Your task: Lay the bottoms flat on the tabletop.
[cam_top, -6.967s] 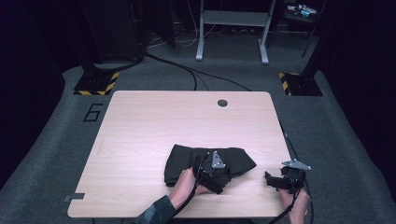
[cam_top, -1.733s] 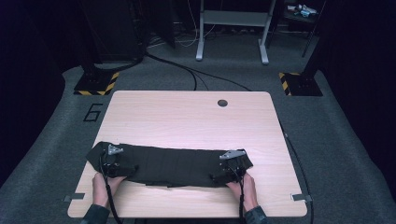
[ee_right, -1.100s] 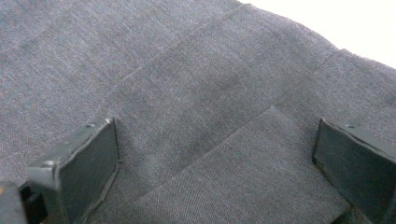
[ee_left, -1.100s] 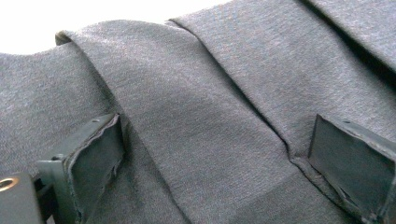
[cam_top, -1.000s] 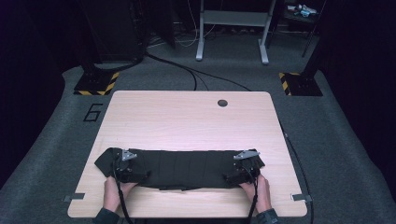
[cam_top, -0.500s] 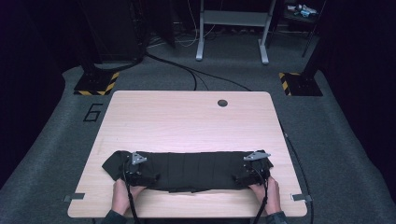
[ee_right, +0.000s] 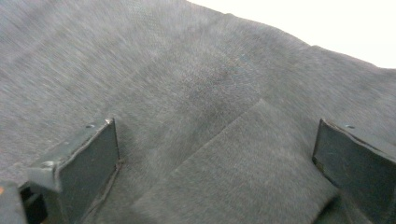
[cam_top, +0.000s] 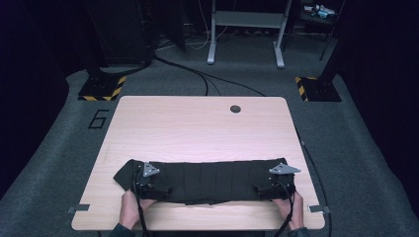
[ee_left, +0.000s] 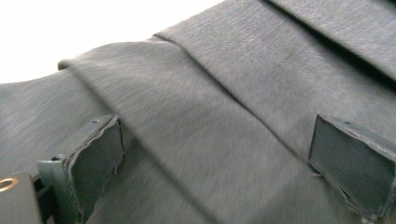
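Left gripper (cam_top: 159, 190) and right gripper (cam_top: 263, 190): black bodies, each topped by a grey three-cornered plate and trailing a black cable toward the person. In the gripper views, each pair of jaws appears as flat, dark rectangular pads with worn, ragged edges; a brass-coloured screw sits beside the left gripper's near jaw. Dark sleeve cuffs show at the wrists.

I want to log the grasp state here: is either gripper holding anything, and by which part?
Nothing is held. Both the left gripper and the right gripper have their jaws spread open over the black cloth, one near each end of it.
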